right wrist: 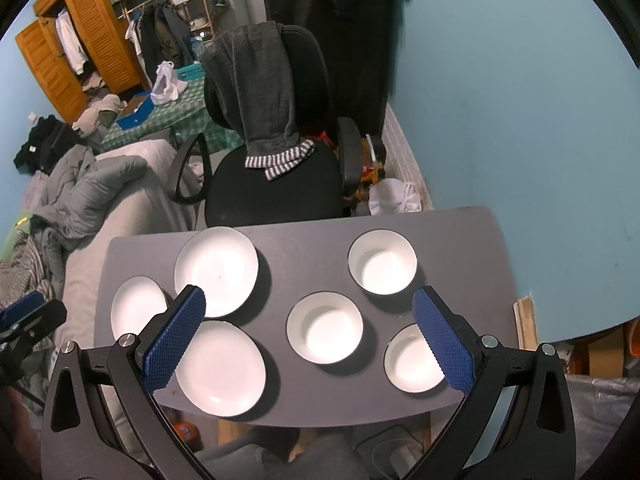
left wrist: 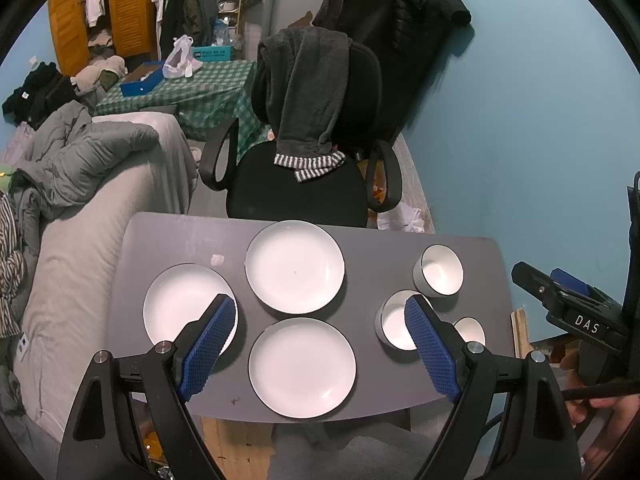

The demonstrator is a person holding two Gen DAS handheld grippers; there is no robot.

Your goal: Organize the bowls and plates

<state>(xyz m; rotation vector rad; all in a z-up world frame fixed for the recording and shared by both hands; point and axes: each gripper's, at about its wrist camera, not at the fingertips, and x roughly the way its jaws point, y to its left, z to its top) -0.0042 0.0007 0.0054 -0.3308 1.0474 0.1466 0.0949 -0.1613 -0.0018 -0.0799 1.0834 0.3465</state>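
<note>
Three white plates lie flat on a small grey table [left wrist: 180,240]: a far plate [left wrist: 295,267], a near plate [left wrist: 302,367] and a left plate [left wrist: 180,304]. Three white bowls stand upright on the right side: a far bowl [right wrist: 382,261], a middle bowl [right wrist: 325,327] and a near bowl [right wrist: 412,360]. My left gripper [left wrist: 320,312] hovers open above the plates, holding nothing. My right gripper [right wrist: 310,300] hovers open above the middle bowl, also empty. The right gripper's body shows at the right edge of the left wrist view.
A black office chair [left wrist: 296,184] with a grey garment draped on it stands just past the table's far edge. A grey bed [left wrist: 100,200] runs along the table's left side. The blue wall [left wrist: 520,140] is close on the right.
</note>
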